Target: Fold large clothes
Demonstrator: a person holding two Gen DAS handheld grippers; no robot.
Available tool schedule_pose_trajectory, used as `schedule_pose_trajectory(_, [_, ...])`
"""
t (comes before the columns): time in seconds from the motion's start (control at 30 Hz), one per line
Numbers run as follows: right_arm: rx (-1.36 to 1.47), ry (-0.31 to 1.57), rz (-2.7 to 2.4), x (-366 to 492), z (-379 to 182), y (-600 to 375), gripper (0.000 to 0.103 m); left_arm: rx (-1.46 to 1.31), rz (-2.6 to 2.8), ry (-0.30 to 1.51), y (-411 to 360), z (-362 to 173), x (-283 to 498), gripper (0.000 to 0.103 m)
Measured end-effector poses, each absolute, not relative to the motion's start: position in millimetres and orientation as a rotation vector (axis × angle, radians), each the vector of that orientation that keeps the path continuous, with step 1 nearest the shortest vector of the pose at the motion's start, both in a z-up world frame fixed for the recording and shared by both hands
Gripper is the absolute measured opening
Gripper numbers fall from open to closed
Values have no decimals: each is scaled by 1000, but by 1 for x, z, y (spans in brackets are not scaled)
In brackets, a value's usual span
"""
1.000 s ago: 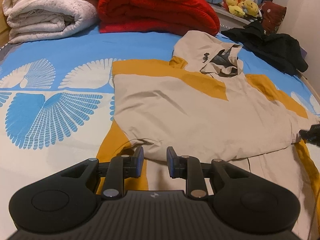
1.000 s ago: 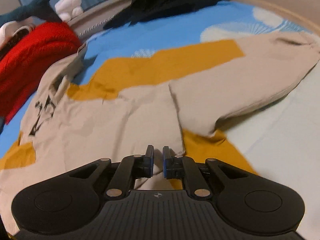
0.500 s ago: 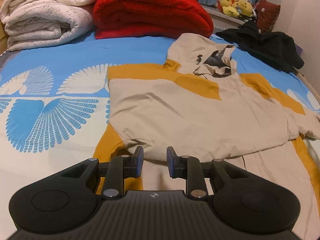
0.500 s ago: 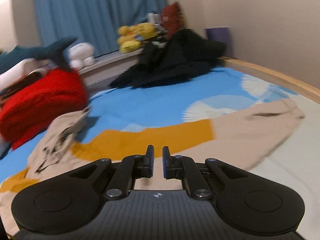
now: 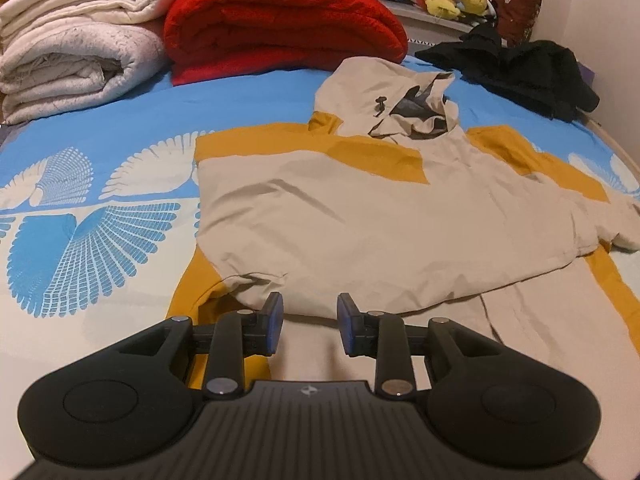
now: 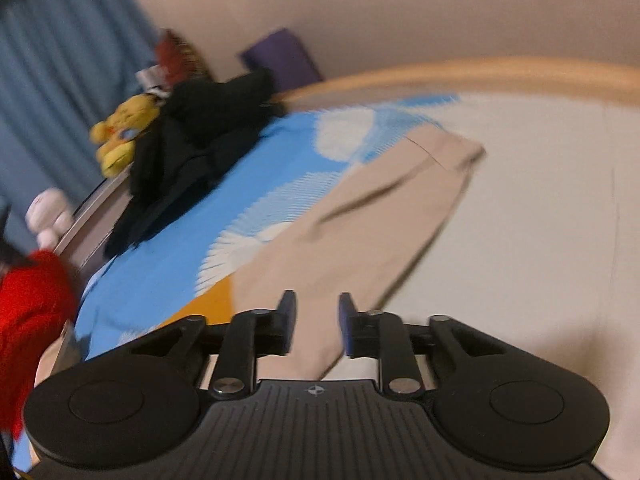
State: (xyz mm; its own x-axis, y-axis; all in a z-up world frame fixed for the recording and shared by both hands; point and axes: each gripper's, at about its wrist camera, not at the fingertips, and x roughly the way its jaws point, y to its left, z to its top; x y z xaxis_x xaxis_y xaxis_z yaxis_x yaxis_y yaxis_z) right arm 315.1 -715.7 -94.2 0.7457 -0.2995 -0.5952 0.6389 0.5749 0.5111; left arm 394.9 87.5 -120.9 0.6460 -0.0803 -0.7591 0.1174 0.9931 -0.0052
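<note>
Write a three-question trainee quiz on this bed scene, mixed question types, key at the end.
1. True or false: the left gripper is shut on the beige and mustard jacket.
2. Which folded item lies right behind the jacket's hood? A) red blanket B) black garment C) white quilt
3. Fill in: in the right wrist view, the right gripper points along the jacket's outstretched ____.

Key: 1 false; 2 A; 3 sleeve.

Blue patterned bedsheet (image 5: 120, 120), wooden bed rail (image 6: 480, 74), blue curtain (image 6: 60, 40), plain wall (image 6: 400, 8) (warm indoor light)
</note>
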Motion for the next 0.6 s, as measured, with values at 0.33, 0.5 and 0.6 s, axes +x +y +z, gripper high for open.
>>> schedule_pose_trajectory(0.33, [1021, 453, -679, 351, -155, -785, 22, 77, -108, 839, 85, -121, 396, 33])
schedule_pose_trajectory(0.5, [696, 530, -785, 385, -119, -769, 0, 89, -115, 815, 87, -114, 394, 33])
schedule_pose_trajectory(0.6, [451, 443, -749, 411, -60, -724, 0, 51, -100, 799, 98, -106, 393, 33])
